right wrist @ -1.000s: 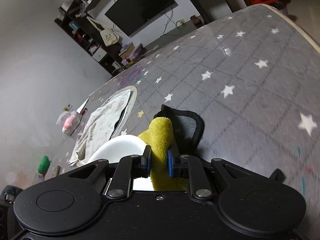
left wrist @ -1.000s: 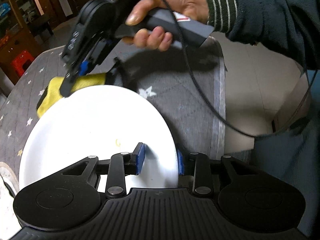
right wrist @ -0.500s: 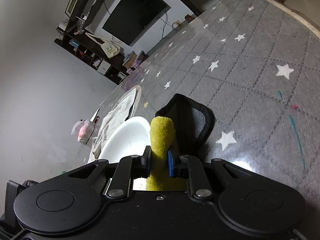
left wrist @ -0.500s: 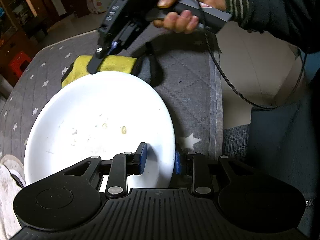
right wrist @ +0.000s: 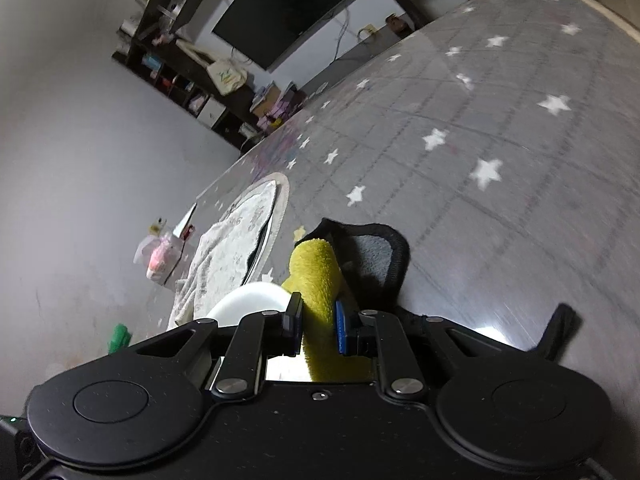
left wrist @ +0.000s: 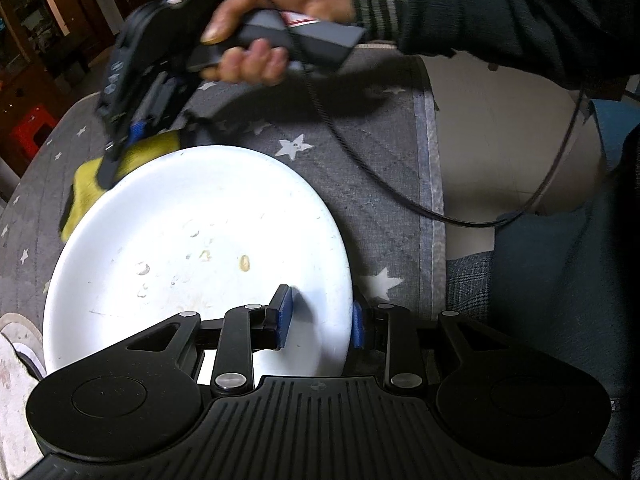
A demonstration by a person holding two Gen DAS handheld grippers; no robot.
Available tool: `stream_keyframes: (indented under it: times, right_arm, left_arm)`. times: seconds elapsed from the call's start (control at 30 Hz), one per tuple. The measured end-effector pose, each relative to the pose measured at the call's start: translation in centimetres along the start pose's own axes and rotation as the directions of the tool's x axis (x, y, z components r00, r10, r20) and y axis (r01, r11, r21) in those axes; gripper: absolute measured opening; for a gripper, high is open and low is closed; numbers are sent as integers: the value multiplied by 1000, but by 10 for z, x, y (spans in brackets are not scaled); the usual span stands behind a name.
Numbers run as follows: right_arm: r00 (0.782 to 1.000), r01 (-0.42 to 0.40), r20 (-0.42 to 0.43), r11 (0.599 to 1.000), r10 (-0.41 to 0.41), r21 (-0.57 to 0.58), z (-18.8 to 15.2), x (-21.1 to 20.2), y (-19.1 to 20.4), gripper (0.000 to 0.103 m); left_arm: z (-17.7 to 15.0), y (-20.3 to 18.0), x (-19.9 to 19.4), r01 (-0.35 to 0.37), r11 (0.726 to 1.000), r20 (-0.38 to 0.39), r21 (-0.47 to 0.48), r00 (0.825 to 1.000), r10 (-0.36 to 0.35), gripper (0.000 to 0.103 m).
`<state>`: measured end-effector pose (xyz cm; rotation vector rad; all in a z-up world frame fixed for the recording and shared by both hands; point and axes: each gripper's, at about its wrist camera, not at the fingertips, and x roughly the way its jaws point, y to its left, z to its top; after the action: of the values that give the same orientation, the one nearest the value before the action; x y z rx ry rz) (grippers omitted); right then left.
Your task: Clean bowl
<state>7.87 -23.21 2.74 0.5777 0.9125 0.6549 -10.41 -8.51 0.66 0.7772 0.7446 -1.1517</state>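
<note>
Left wrist view: the left gripper (left wrist: 320,318) is pinching the near rim of the white bowl (left wrist: 192,248), one blue pad inside the rim and the other outside it, its jaws having just eased a touch wider while the rim is sitting between them. The bowl is resting on the grey star-patterned tablecloth (left wrist: 360,184), with small food specks and droplets lying near its centre. Beyond the bowl's far rim, the right gripper (left wrist: 120,148) is gripping a yellow cloth (left wrist: 90,188) that is pressing against the rim's outer edge. A person's hand (left wrist: 256,36), in a dark sleeve with striped cuff, is holding that gripper's handle above the far side of the bowl, and a black cable (left wrist: 400,196) is trailing to the right of the bowl.

Right wrist view: the right gripper (right wrist: 318,326), jaws pressed together, is clamping the yellow cloth (right wrist: 316,276), which is standing up between the pads. The bowl (right wrist: 250,300) is showing only as a white rim just left of the cloth. A dark grey cloth (right wrist: 376,256) is lying on the tablecloth (right wrist: 500,200) just right of the yellow one, and a pale patterned towel (right wrist: 228,252) is lying beyond the bowl.
</note>
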Motion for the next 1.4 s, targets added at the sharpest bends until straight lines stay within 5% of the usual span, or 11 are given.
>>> stream_keyframes:
  times: [0.43, 0.93, 1.4]
  right_arm:
    - [990, 2, -139, 985, -27, -174, 29, 65, 47, 17]
    - [963, -58, -265, 928, -45, -368, 26, 120, 110, 18]
    - [981, 29, -174, 956, -83, -290, 33, 82, 73, 17]
  left_arm:
    - [-3, 6, -6, 26, 1000, 14, -3, 1000, -26, 33]
    - [-4, 6, -8, 28, 999, 27, -36, 999, -27, 36]
    - [7, 3, 4, 0, 995, 53, -100, 999, 5, 36]
